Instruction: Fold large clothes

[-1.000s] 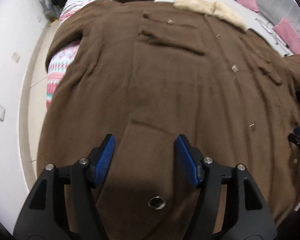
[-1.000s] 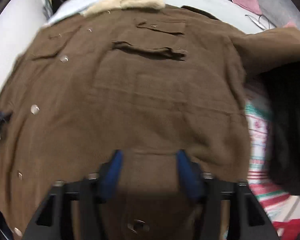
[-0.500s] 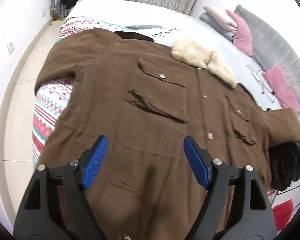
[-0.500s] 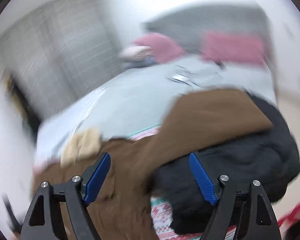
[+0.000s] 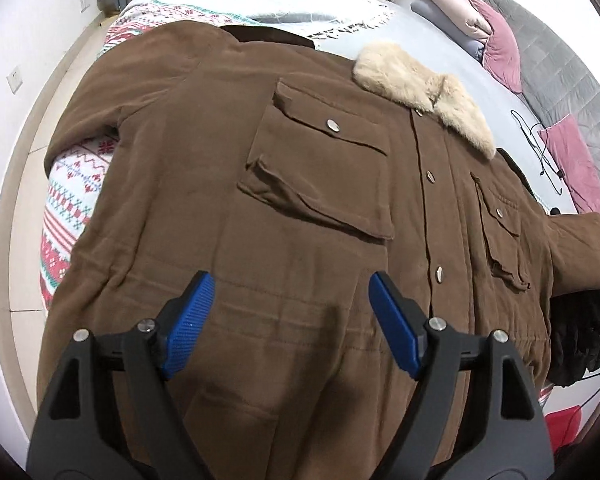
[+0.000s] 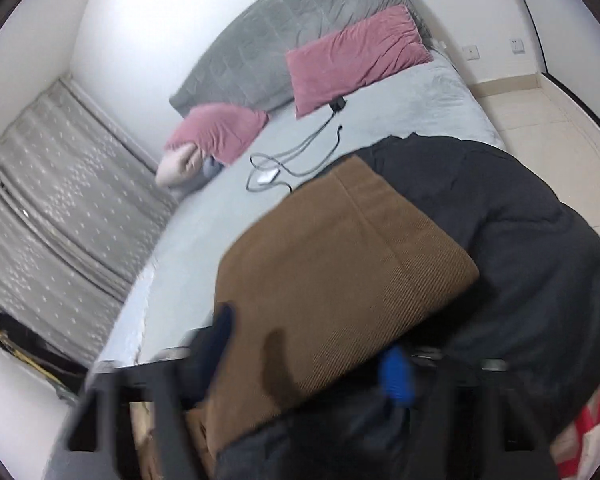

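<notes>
Long brown corduroy coat with a beige fur collar (image 5: 300, 208) lies spread front-up on the bed (image 5: 452, 68), buttoned, flap pockets showing. One sleeve drapes off the bed's left edge over a red, white and green patterned knit blanket (image 5: 72, 196). The other sleeve (image 6: 332, 264) runs out to the right and lies on top of a black puffy jacket (image 6: 512, 240).

Left gripper (image 5: 288, 312): black frame, blue ribbed pads, jaws spread wide, nothing between them, hovering over the coat's lower front, not touching cloth as far as I can tell.

Right gripper (image 6: 312, 344): blurred, sits at the sleeve's cuff end. Its jaws have just been closing, and the brown sleeve lies between the blue fingers (image 6: 396, 376). Pads look like they flank the sleeve on both sides, but blur hides whether they actually press it, so cannot tell if it's a grip.

Behind: two pink velvet pillows (image 6: 356, 52) against a grey quilted headboard (image 6: 284, 28), grey cable with white charger (image 6: 284, 164) on the pale sheet, grey dotted curtain (image 6: 48, 184) on the left.
</notes>
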Demonstrator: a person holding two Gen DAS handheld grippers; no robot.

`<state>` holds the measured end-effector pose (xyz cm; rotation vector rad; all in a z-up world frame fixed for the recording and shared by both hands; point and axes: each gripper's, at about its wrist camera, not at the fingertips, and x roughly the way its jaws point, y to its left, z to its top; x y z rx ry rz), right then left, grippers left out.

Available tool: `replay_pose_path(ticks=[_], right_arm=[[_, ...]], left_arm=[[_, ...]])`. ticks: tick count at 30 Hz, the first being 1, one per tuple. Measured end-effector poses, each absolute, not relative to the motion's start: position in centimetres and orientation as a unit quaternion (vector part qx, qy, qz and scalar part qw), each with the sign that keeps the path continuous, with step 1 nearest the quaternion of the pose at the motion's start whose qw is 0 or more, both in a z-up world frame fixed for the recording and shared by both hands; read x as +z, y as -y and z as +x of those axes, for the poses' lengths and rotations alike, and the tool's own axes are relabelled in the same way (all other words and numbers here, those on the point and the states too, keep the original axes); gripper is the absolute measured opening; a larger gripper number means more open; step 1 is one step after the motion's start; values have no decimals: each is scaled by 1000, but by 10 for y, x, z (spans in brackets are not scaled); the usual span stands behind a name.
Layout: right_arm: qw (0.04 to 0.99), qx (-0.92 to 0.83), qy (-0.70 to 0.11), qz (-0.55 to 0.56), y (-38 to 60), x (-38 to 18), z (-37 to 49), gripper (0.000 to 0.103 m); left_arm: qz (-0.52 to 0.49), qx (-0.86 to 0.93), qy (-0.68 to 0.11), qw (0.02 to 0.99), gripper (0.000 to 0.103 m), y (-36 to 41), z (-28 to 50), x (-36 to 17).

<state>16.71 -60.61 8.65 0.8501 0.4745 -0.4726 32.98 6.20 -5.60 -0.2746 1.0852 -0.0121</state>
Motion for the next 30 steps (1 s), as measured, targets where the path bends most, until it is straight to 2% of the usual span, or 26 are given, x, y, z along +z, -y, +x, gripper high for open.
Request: replay_pose_path(ticks=[1,4,8,16,22,25,30], right_arm=[[856,-229,-222,406,608,84,171,8],[867,-250,-182,389,610,98,165,5],[887,-297,-140,325,594,129,160,4],[898,-303,-146,284,574,137,173,4],[947,-255,-119,153,483,177,188,4],[958,-218,-135,125,440,175,208,4],[957,-195,-165,140,404,155,244,5]], left_arm=[[-128,-5,-513,849,80,-61,332,-56],[-127,3,-509,851,80,-64,334,-57],[-123,16,-509,852,80,-71,337,-59],[-78,34,-490,867,80,-79,330,-47],[-58,47,-480,874,80,-84,332,-38],[-73,48,-488,869,80,-92,333,-40],[-88,59,-478,872,80,-114,333,-33]])
